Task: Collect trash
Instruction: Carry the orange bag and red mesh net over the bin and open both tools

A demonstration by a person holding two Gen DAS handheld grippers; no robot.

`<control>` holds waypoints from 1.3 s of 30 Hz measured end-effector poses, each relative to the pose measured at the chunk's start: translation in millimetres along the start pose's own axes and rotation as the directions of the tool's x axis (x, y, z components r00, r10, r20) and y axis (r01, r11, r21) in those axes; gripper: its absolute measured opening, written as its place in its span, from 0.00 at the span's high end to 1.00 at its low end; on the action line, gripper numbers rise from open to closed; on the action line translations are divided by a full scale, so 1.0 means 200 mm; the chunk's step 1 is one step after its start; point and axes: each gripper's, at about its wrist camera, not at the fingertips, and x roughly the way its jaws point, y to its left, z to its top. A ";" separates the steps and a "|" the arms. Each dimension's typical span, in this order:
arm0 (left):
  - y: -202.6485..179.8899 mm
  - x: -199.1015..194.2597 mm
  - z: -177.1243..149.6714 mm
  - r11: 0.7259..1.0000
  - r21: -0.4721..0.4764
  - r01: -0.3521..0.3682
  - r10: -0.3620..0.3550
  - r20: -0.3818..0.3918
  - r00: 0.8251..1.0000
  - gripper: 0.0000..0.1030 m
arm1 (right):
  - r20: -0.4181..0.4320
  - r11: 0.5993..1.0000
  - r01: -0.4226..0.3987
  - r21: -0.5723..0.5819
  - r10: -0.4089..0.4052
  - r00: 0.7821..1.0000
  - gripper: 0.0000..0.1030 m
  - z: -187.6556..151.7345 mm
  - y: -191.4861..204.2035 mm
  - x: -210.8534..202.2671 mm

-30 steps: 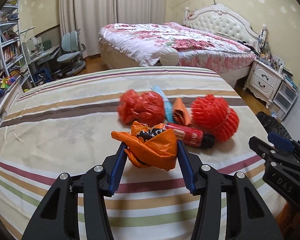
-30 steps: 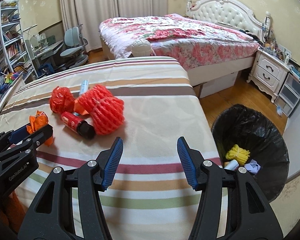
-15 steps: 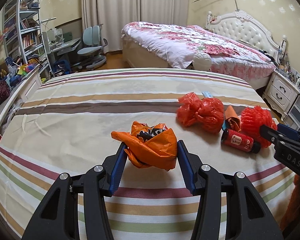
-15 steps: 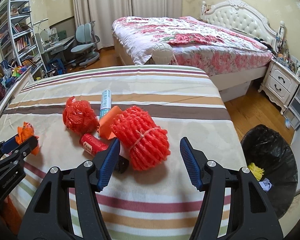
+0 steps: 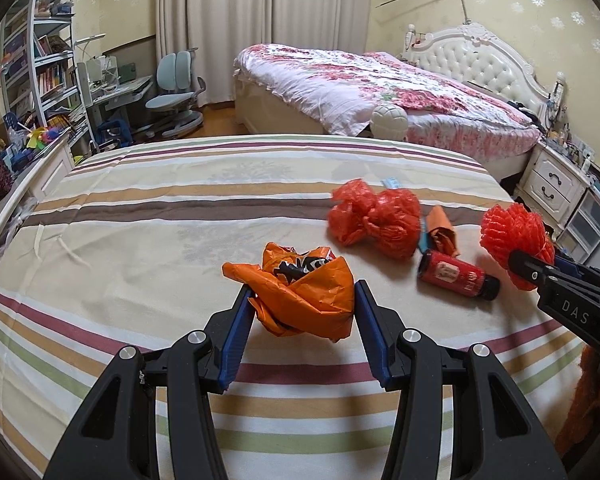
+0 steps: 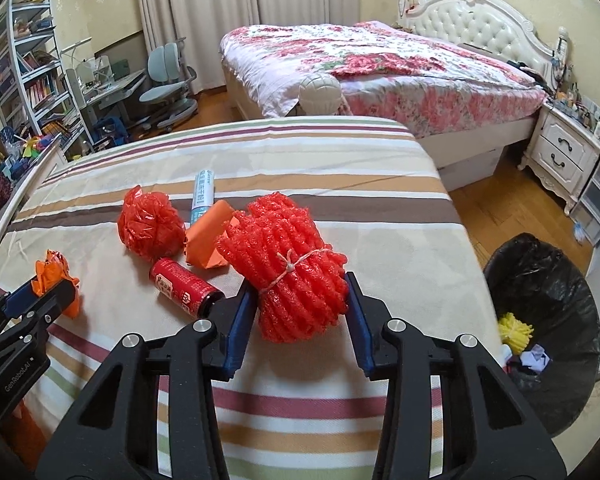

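Left gripper (image 5: pixel 305 298): jaws closed on the crumpled orange plastic bag with black print (image 5: pixel 304 292), both blue pads pressed into its sides. The grip sits low on the wad; a loose flap hangs out to the left. The bag appears clear of the striped bedsheet (image 5: pixel 140 216), though the view does not settle this.

Right gripper (image 6: pixel 300 300): jaws set at a middling width around the bundle of red foam netting tied with string (image 6: pixel 288 268). The pads stand at or just against its flanks. Whether they already squeeze it I cannot tell; the foam shows no clear dent.

Surroundings: just left of the bundle lie a red cylindrical can with a black end (image 6: pixel 184 286), a folded orange paper wrapper (image 6: pixel 208 240), a crumpled red plastic bag (image 6: pixel 150 226) and a white-and-blue tube (image 6: pixel 202 196), all resting on the sheet. The black-lined trash bin (image 6: pixel 540 280) stands on the floor off the bed's right edge and already holds yellow and pale scraps.

Assessment: the step in hand is securing the foam bundle. Recommend closing across the tied waist, where the string keeps it compact, and squeezing firmly, since foam netting compresses and may slip. Lift straight up before swinging right, to avoid nudging the can, which would likely roll. Keep the left grip steady; the thin bag could slide out if loosened.
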 end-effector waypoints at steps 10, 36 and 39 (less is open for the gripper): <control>-0.28 -0.10 0.00 0.993 0.068 0.092 -0.096 0.047 0.994 0.51 | 0.052 0.991 0.107 0.081 -0.111 0.992 0.60 -0.11 -0.29 -0.20; -1.31 -0.08 -0.01 0.894 0.333 0.299 -0.327 0.030 0.945 0.51 | 0.044 0.889 0.326 0.320 -0.358 0.933 0.60 -0.32 -1.11 -0.40; -1.38 -0.05 -0.01 0.888 0.351 0.297 -0.326 0.025 0.945 0.51 | 0.039 0.882 0.334 0.332 -0.366 0.930 0.60 -0.32 -1.16 -0.40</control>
